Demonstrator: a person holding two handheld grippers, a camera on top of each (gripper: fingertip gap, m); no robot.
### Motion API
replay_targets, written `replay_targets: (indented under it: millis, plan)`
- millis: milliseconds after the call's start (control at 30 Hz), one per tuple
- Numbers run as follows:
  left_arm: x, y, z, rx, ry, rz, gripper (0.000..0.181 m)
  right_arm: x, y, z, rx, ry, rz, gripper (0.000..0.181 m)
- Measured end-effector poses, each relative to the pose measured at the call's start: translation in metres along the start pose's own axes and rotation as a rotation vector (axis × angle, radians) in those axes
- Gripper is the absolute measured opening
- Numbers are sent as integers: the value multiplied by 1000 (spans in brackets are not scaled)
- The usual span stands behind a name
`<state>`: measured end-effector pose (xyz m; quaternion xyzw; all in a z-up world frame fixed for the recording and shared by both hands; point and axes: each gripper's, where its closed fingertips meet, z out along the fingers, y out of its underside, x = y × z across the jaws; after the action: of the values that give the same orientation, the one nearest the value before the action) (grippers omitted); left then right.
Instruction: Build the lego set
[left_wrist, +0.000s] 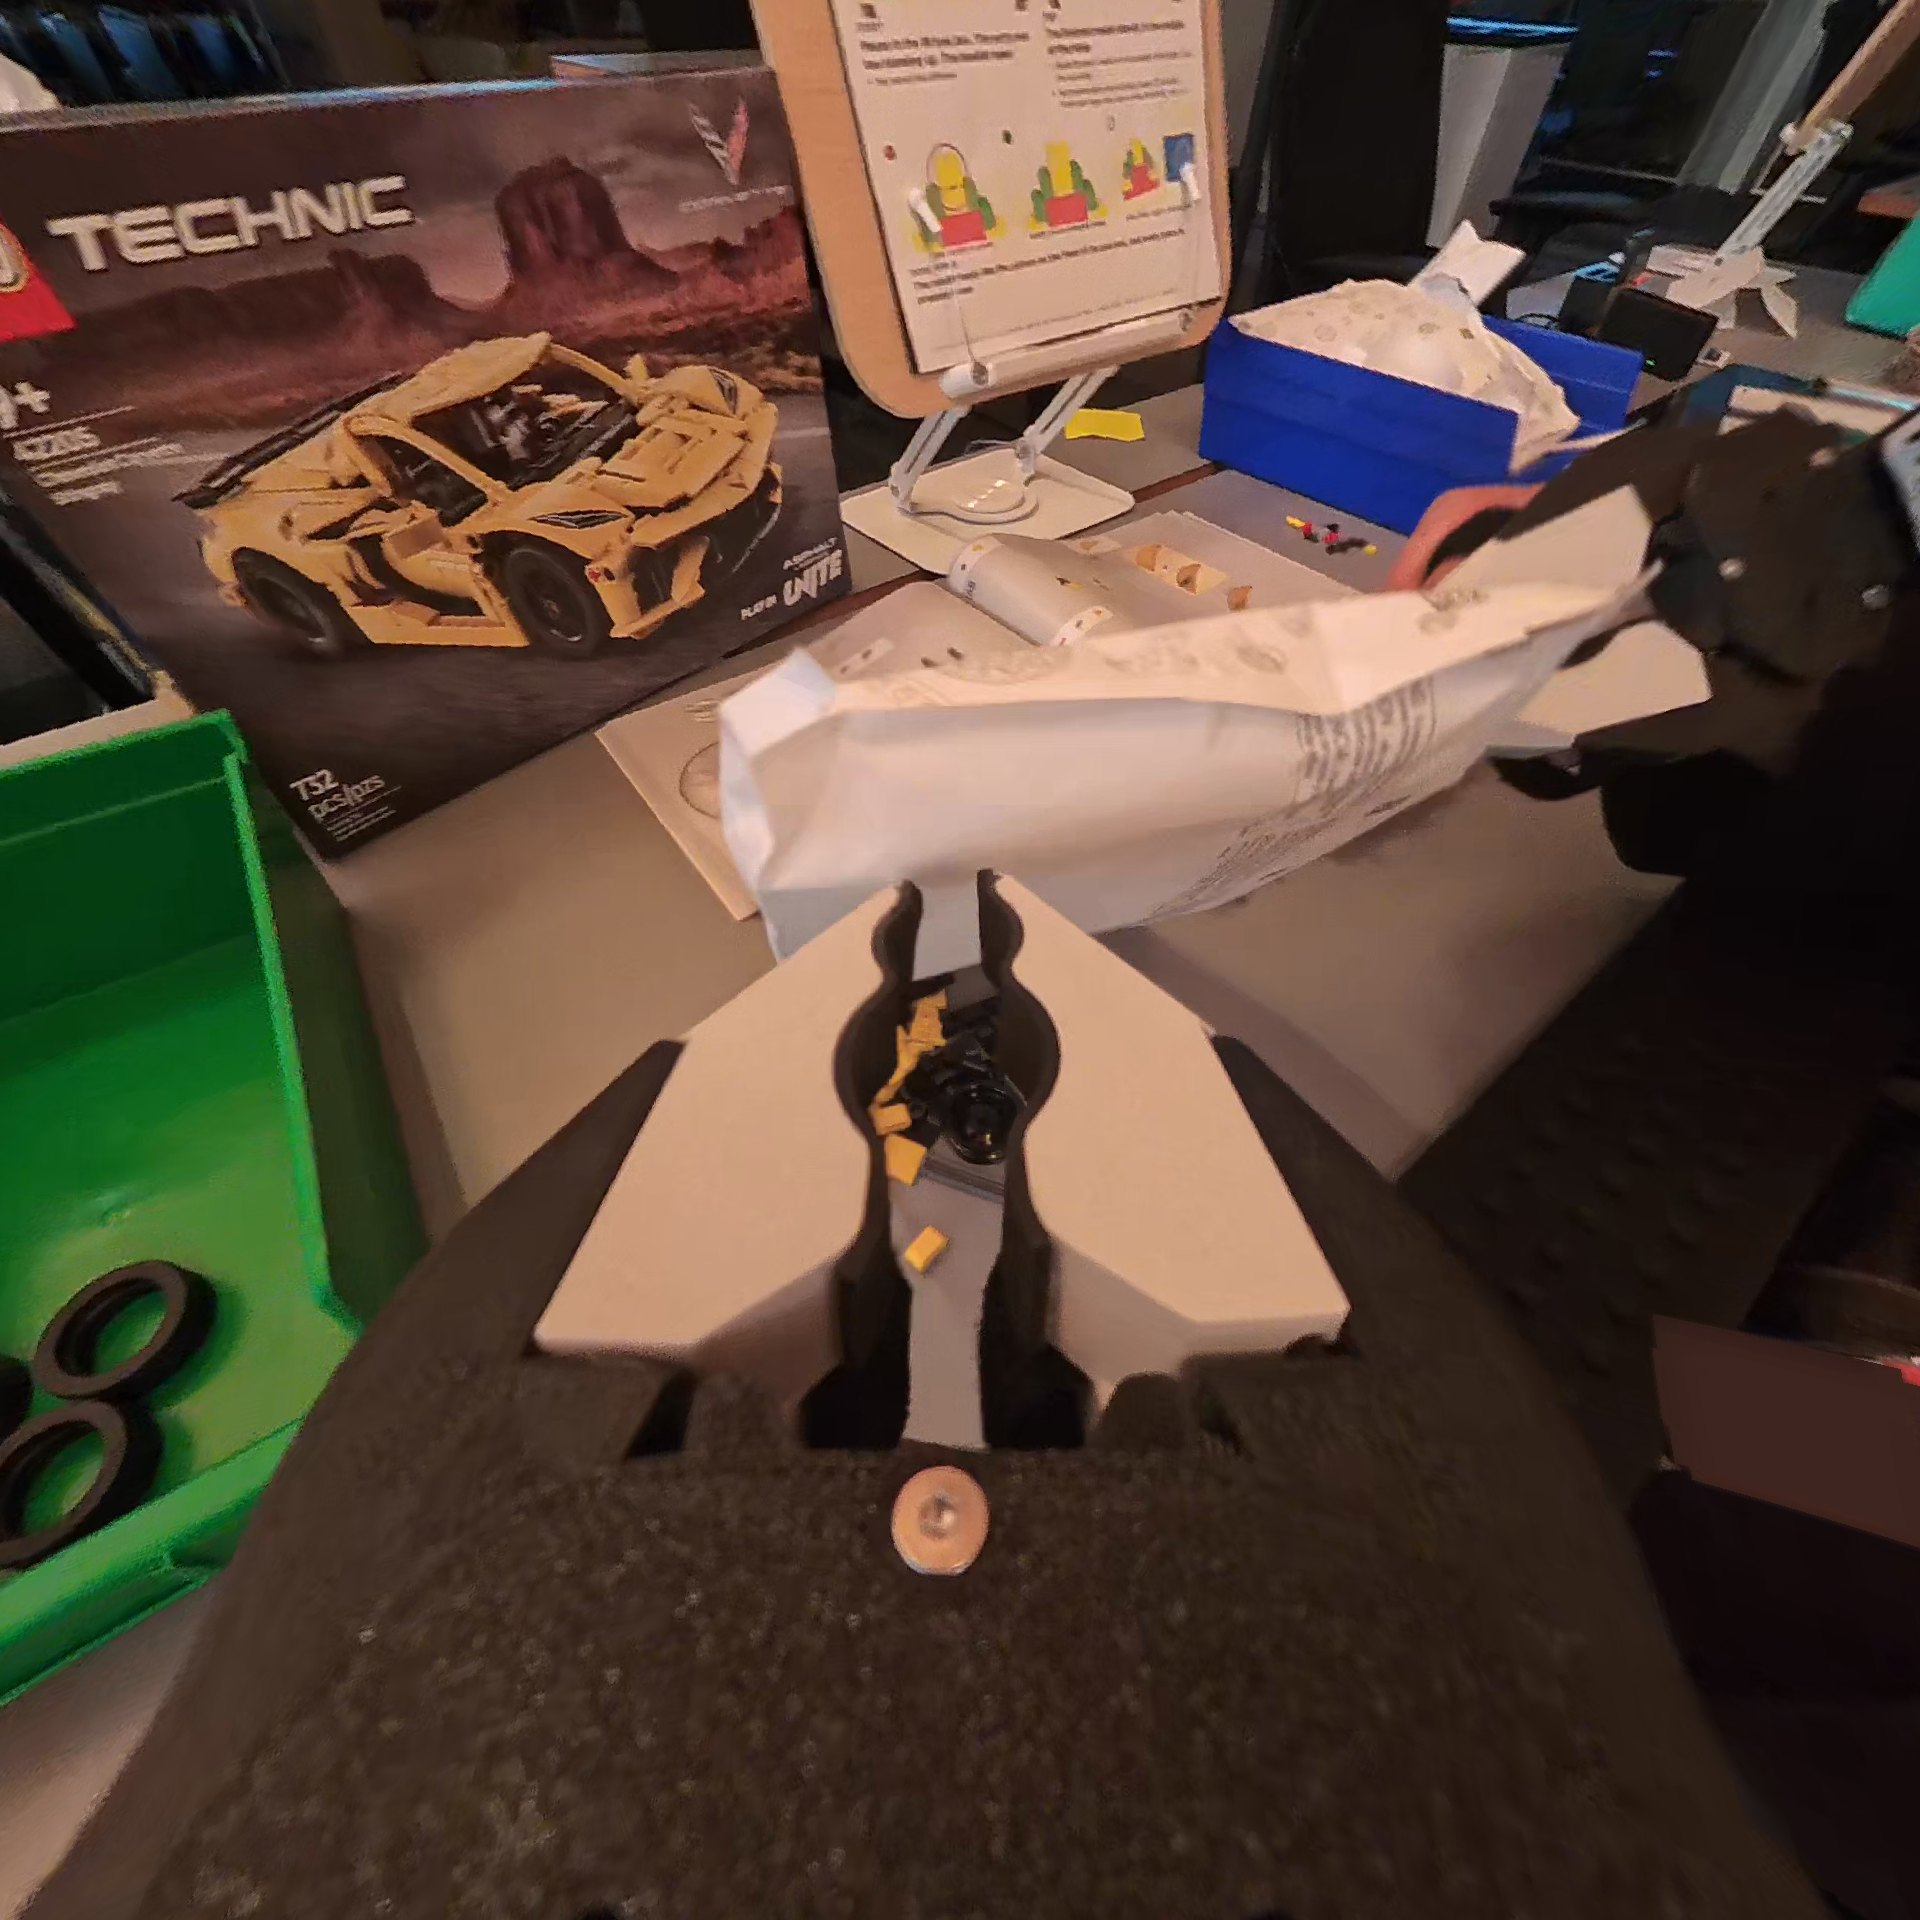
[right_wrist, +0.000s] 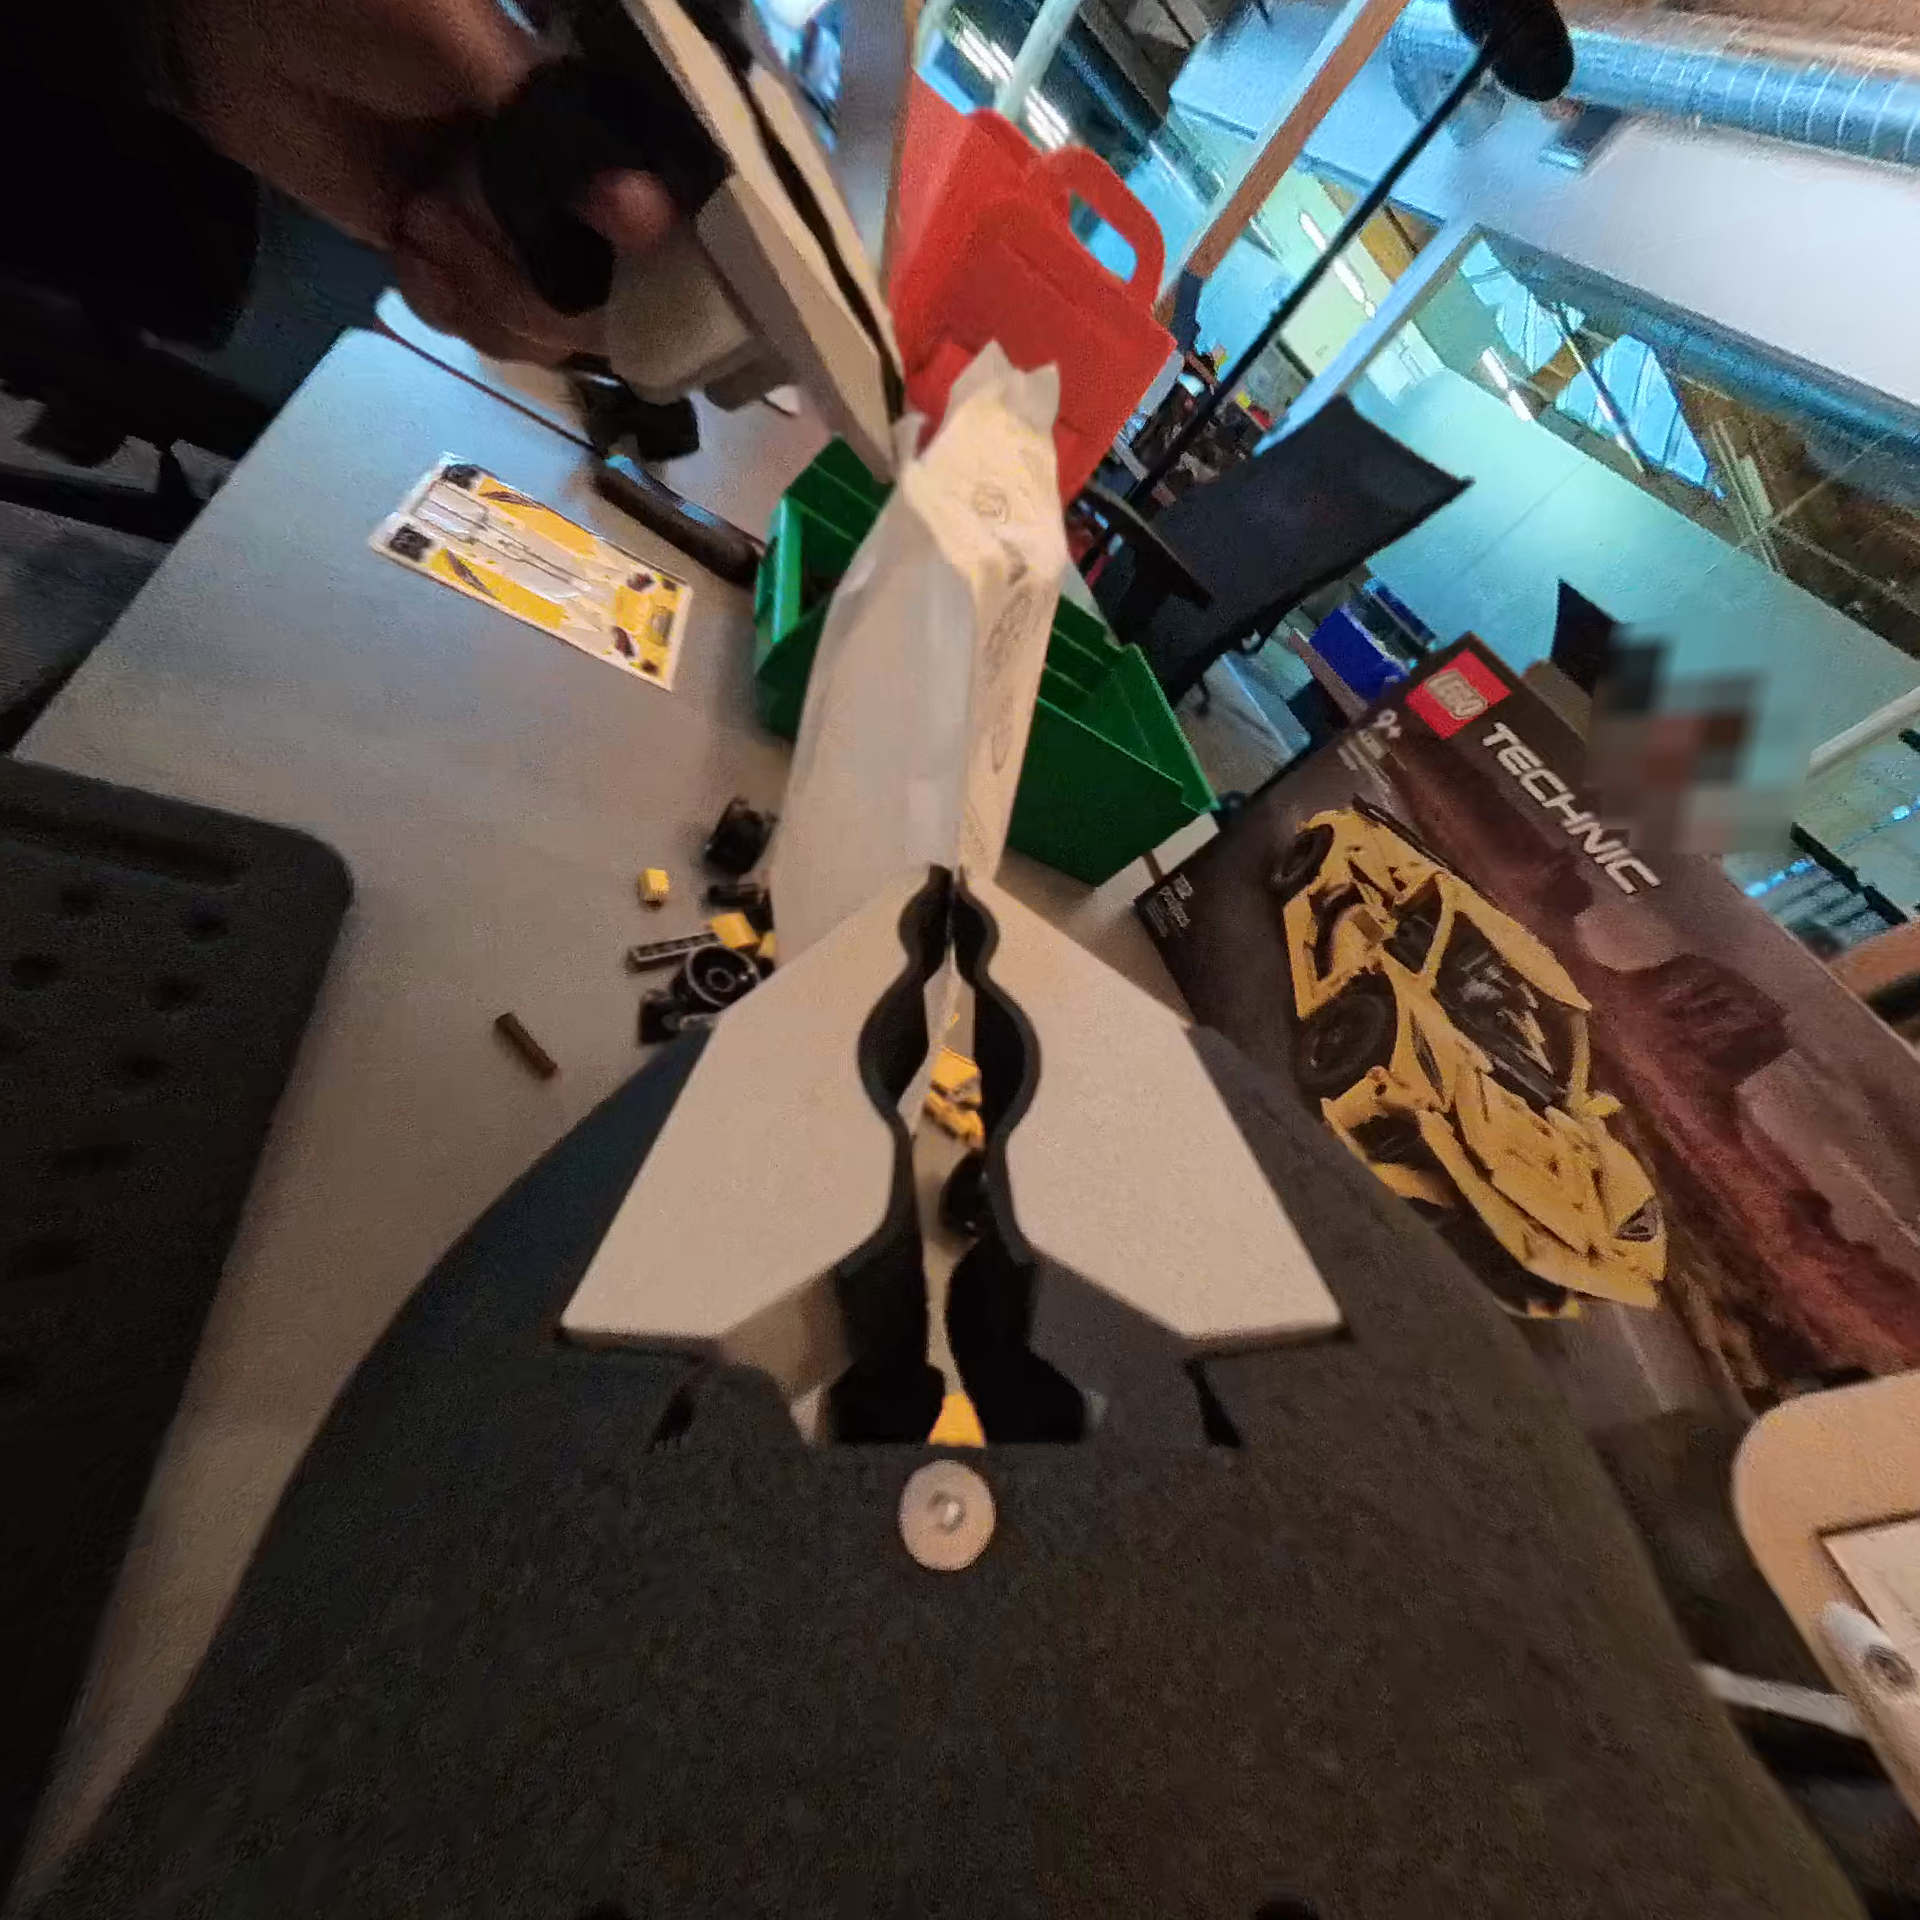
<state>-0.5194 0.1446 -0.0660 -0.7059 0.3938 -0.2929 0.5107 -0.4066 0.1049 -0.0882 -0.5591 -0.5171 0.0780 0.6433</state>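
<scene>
A white paper parts bag (left_wrist: 1091, 769) hangs stretched between both grippers above the grey table (left_wrist: 520, 935). My left gripper (left_wrist: 948, 899) is shut on one end of it. My right gripper (right_wrist: 951, 883) is shut on the other end of the bag (right_wrist: 925, 665), which rises from it toward the left gripper at the top of the right wrist view. Loose yellow and black lego pieces (left_wrist: 935, 1091) lie on the table under the bag. They also show in the right wrist view (right_wrist: 717, 956).
The set box (left_wrist: 416, 416) stands at the back left. A green bin (left_wrist: 135, 1039) holds black tyres (left_wrist: 94, 1382). A blue bin (left_wrist: 1351, 416) with paper bags and an instruction stand (left_wrist: 1018, 208) are behind. A sticker sheet (right_wrist: 530, 571) lies on the table.
</scene>
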Motion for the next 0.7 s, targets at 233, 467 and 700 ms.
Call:
replay_targets:
  millis: [233,467,700]
  plan:
    - [-8,-22,-35,150,-170,-179,38,53,-64,43,-58,148,101,0]
    - [38,-52,-61,331,-403,-216,66,49,-102,68,-62,266,-1,0]
    - [46,-80,-66,336,-446,-224,79,38,-120,51,8,452,-246,0]
